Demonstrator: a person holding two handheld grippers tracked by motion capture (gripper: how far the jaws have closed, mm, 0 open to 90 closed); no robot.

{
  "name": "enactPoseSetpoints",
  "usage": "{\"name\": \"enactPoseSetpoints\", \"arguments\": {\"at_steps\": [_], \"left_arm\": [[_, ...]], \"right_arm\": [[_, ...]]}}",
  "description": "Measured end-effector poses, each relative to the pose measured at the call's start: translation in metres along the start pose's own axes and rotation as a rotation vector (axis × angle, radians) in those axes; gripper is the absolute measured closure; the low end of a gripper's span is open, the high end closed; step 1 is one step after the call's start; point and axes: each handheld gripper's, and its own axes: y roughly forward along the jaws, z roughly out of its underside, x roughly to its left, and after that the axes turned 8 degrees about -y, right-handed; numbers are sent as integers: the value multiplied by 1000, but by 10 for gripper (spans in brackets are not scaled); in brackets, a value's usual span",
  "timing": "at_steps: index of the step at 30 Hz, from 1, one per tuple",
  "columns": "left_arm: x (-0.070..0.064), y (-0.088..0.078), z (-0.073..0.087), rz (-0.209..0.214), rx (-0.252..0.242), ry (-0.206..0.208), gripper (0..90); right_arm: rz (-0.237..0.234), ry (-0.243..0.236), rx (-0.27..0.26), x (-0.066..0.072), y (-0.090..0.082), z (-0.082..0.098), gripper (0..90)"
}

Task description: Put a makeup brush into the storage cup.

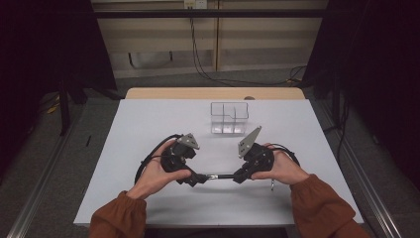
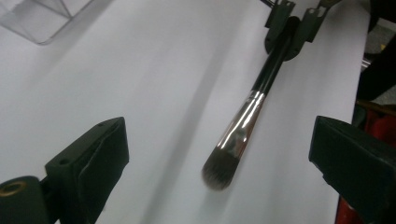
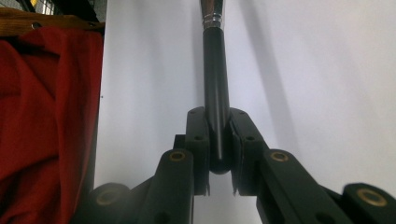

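No legible text — anywhere.

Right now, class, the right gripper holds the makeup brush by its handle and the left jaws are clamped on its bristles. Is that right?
Not quite. The left gripper has its jaws wide open around the bristles, touching nothing, as the left gripper view shows. The right gripper does hold the makeup brush by its handle.

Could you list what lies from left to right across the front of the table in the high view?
Left hand → left gripper, jaws open → makeup brush → right gripper, shut on the brush handle → right hand.
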Motion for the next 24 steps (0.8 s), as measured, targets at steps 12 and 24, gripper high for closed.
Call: {"name": "enactPoseSetpoints", "arguments": {"at_steps": [12, 24], "left_arm": [[-3, -5, 13, -29, -51, -6, 43], [5, -8, 31, -34, -107, -71, 40]], "right_arm": [[22, 58, -33, 3, -7, 16, 795], [90, 129, -75, 9, -18, 35, 795]]}}
